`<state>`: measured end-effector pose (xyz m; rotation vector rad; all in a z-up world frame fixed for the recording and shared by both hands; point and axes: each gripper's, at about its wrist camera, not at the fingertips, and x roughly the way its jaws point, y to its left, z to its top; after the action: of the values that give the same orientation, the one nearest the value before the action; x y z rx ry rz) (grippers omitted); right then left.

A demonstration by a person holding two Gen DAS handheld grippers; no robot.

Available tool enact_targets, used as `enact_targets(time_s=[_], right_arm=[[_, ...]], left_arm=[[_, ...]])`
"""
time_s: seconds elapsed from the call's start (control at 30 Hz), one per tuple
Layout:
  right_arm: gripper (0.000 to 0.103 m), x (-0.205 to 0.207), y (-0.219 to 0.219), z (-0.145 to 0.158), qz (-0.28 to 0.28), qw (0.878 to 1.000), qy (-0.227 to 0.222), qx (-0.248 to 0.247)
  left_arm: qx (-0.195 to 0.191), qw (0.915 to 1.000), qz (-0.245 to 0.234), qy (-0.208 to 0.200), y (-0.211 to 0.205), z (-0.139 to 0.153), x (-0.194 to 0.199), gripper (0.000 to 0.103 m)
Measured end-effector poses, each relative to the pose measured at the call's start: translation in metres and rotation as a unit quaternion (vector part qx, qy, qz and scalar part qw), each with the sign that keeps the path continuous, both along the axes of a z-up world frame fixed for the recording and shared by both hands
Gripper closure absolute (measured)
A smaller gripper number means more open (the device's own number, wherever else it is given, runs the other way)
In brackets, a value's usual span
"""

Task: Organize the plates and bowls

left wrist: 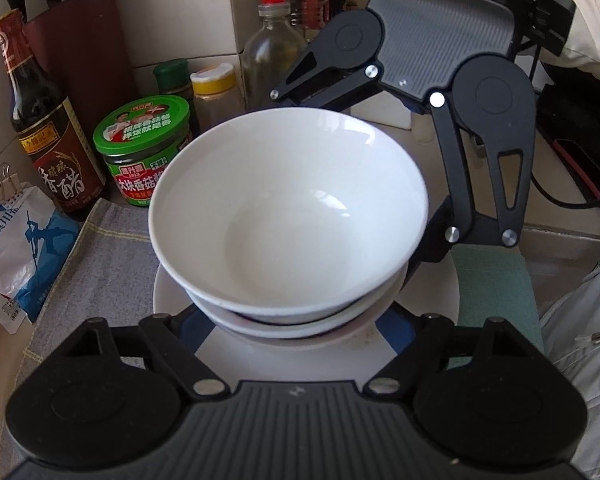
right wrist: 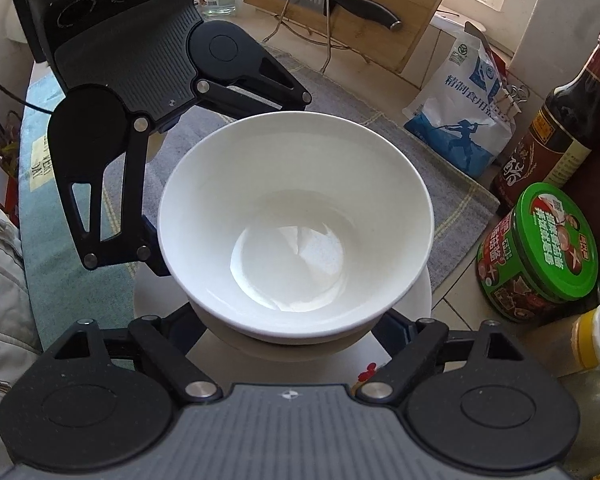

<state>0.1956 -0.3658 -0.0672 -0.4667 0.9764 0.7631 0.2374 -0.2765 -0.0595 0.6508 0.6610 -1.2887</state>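
A white bowl (left wrist: 288, 216) (right wrist: 296, 224) sits nested on top of other bowls (left wrist: 300, 322) (right wrist: 284, 338), which stand on a white plate (left wrist: 166, 292) (right wrist: 160, 300). My left gripper (left wrist: 296, 320) (right wrist: 232, 180) reaches in from one side and my right gripper (right wrist: 286, 320) (left wrist: 352, 172) from the opposite side. Each has one finger on either side of the stack, below the top bowl's rim. The right fingers (right wrist: 180, 318) stand slightly off the lower bowls. The left fingertips are hidden under the top bowl, so their contact cannot be judged.
The plate rests on a grey cloth (left wrist: 100, 264) (right wrist: 420, 152). A green-lidded jar (left wrist: 144, 144) (right wrist: 540, 256), a vinegar bottle (left wrist: 48, 136) (right wrist: 556, 128), spice shakers (left wrist: 214, 88), a salt bag (left wrist: 16, 248) (right wrist: 460, 128) and a knife on a cutting board (right wrist: 340, 0) crowd the counter around it. A person's pale sleeve (left wrist: 588, 320) is alongside.
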Motion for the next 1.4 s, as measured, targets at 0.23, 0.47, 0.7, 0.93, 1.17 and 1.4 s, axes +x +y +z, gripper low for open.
enact_targets(time_s=[0.23,0.47,0.7,0.93,1.17,1.4], right_arm=[[0.000,-0.008,0.005,0.009,-0.021,1.000,-0.019,-0.008],[0.000,-0.027,0.016,0.019,-0.087,0.995,-0.036,-0.027],[0.000,-0.056,0.043,0.035,-0.159,0.984,-0.068,-0.040],[0.000,-0.088,0.072,0.048,-0.271,0.953,-0.108,-0.079],[0.000,-0.110,0.083,0.061,-0.424,0.896,-0.127,-0.038],[0.000,-0.131,0.105,0.065,-0.556,0.819,-0.141,-0.008]], left_arm=[[-0.021,0.9993,0.018,-0.024,0.017,0.005,-0.013,0.007],[-0.055,0.9967,0.042,-0.044,0.060,0.017,-0.028,0.004],[-0.119,0.9864,0.073,-0.087,0.091,0.034,-0.053,0.002],[-0.214,0.9634,0.132,-0.093,0.125,0.053,-0.079,0.001],[-0.260,0.9443,0.176,-0.099,0.155,0.065,-0.095,0.001],[-0.268,0.9425,0.187,-0.073,0.175,0.076,-0.100,0.001]])
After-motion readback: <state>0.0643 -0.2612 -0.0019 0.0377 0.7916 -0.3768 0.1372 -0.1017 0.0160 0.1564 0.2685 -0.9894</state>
